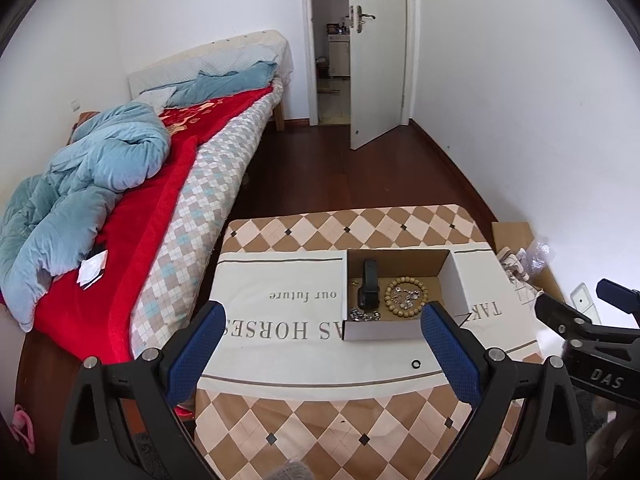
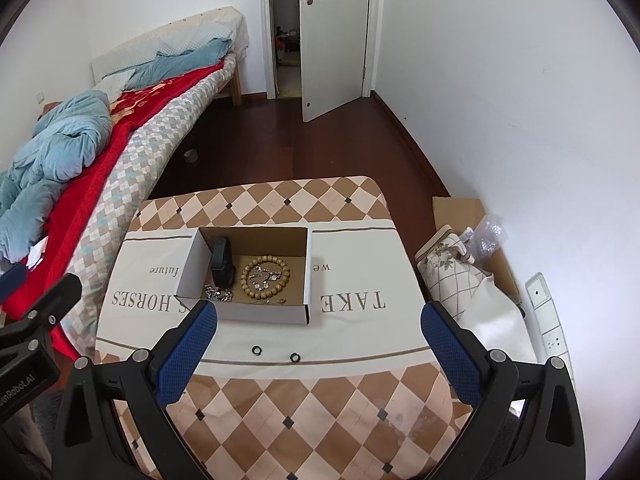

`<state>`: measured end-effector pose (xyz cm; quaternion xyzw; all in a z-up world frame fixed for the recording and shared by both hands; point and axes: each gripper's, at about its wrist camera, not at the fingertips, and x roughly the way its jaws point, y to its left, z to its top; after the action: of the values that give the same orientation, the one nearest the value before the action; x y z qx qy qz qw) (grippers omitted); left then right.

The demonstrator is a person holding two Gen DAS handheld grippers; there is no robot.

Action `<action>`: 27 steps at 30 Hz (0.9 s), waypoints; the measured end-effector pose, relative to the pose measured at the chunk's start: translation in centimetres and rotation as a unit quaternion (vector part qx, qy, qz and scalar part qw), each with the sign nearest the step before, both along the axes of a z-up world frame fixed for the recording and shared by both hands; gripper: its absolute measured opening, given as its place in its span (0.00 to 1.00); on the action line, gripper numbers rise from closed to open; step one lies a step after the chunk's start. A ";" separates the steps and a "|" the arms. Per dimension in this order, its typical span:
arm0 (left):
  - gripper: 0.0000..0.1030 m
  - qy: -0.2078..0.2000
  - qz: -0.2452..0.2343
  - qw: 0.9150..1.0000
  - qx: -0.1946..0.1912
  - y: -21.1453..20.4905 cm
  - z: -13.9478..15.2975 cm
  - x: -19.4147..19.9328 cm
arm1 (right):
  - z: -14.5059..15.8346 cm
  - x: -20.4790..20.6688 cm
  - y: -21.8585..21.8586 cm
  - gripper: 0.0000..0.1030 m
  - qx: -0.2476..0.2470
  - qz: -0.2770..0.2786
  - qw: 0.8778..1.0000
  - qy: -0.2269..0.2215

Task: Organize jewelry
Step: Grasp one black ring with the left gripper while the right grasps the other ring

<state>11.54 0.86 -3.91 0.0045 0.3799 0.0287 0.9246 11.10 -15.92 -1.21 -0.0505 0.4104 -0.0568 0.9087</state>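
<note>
An open cardboard box [image 1: 456,280] [image 2: 264,312] stands on a white printed cloth on the table. Inside lie a black wristband [image 1: 369,284] [image 2: 222,264], a wooden bead bracelet [image 1: 404,300] [image 2: 285,278], a silver bracelet within it [image 2: 262,276] and a silver chain [image 1: 362,315] [image 2: 219,294]. Two small black rings [image 2: 256,350] [image 2: 295,357] lie on the cloth in front of the box; the left wrist view shows one ring [image 1: 416,363]. My left gripper [image 1: 322,324] and right gripper [image 2: 318,322] are open and empty, held above the table's near side.
The table [image 2: 304,412] has a brown diamond-pattern cover. A bed [image 1: 132,184] with a red blanket and blue quilt stands at the left. Cardboard, a bag and bubble wrap [image 2: 472,264] lie on the floor at the right, by the wall. An open door [image 1: 376,52] is at the back.
</note>
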 end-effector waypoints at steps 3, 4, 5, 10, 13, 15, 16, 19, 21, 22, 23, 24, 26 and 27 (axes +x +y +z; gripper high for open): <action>0.97 0.010 0.011 1.000 0.025 -0.2 -1.9 0.0 | -1.4 -0.3 -1.2 1.00 0.029 -0.002 1.000 0.010; 0.97 0.015 0.013 0.999 0.032 -0.2 -2.5 0.1 | -2.0 -0.4 -1.5 1.00 0.028 -0.007 1.000 0.012; 0.97 0.029 0.017 0.999 0.041 -0.3 -3.9 0.3 | -3.5 -0.4 -2.0 1.00 0.029 -0.011 0.999 0.021; 0.97 0.089 0.026 0.994 0.059 -0.1 -9.3 1.3 | -10.9 1.1 -3.4 0.54 0.056 0.004 0.994 0.089; 0.97 0.120 0.030 0.990 0.068 -0.1 -12.2 2.0 | -14.5 1.9 -3.8 0.53 0.067 0.009 0.992 0.103; 0.97 0.136 0.036 0.988 0.067 0.2 -13.6 2.6 | -16.8 2.6 -3.6 0.52 0.068 0.015 0.992 0.108; 0.97 0.140 0.038 0.987 0.068 0.4 -14.0 2.7 | -17.6 2.8 -3.5 0.52 0.066 0.016 0.992 0.108; 0.97 0.149 0.043 0.985 0.071 0.8 -14.8 3.4 | -19.8 3.7 -3.0 0.52 0.066 0.024 0.991 0.112; 0.97 0.153 0.044 0.985 0.072 1.2 -15.2 4.0 | -20.7 4.2 -2.5 0.50 0.058 0.030 0.992 0.112; 0.97 0.154 0.044 0.984 0.073 1.2 -15.3 4.1 | -21.2 4.3 -2.3 0.47 0.056 0.035 0.991 0.114; 0.97 0.156 0.043 0.984 0.075 1.2 -15.4 4.3 | -21.8 4.6 -2.0 0.45 0.045 0.037 0.991 0.119; 0.97 0.157 0.042 0.984 0.076 1.2 -15.6 4.5 | -21.9 4.4 -1.6 0.42 0.033 0.045 0.993 0.105; 0.97 0.159 0.042 0.983 0.076 1.3 -15.8 4.9 | -22.1 4.4 -0.9 0.32 0.011 0.053 0.994 0.099; 0.97 0.161 0.040 0.983 0.075 1.2 -15.9 5.0 | -22.2 4.4 -0.7 0.14 -0.003 0.055 0.994 0.096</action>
<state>16.59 2.02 -19.85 0.0632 0.5206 0.0932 0.8463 15.48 -16.60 -23.43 -0.0811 0.4918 -0.0028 0.8669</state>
